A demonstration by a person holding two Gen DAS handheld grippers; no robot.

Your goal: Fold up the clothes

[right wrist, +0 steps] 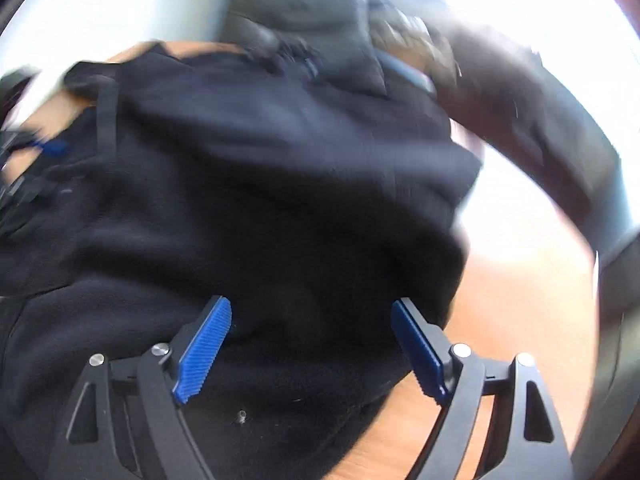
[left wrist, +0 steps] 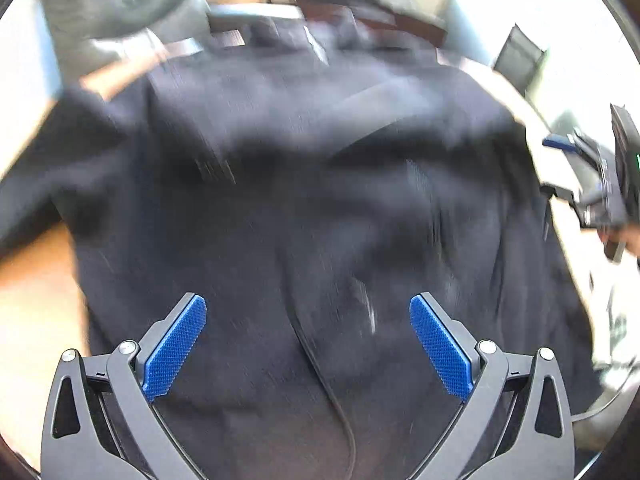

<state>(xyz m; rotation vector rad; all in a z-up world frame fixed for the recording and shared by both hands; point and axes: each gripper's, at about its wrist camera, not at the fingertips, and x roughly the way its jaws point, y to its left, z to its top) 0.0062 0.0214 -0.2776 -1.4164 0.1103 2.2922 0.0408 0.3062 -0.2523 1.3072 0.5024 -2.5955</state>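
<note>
Dark navy fleece garment point(left wrist: 304, 184) lies spread over a wooden bench point(left wrist: 36, 304), covering most of it in both views; both frames are motion-blurred. In the left wrist view a seam or thin cord point(left wrist: 320, 364) runs down the cloth between the fingers, and a paler folded ridge crosses the upper part. In the right wrist view the same fleece point(right wrist: 248, 200) is bunched in soft folds, its right edge ending over bare wood point(right wrist: 516, 292); a small metal snap or rivet point(right wrist: 241, 415) shows near the bottom edge.

Left gripper point(left wrist: 308, 344) — fingers wide apart, blue pads point(left wrist: 176, 354) facing each other, nothing between them but the cloth below. Whether the tips touch the fabric cannot be told.

Right gripper point(right wrist: 311, 346) — fingers likewise apart, ribbed blue pads point(right wrist: 204, 350) above the lower right part of the fleece; the right finger sits over the garment's edge, next to bare wood. Contact not discernible.

The right gripper also appears at the far right edge of the left wrist view point(left wrist: 592, 184), beside the garment's right margin.

A grey padded chair back point(right wrist: 304, 12) stands beyond the far side of the bench.
</note>
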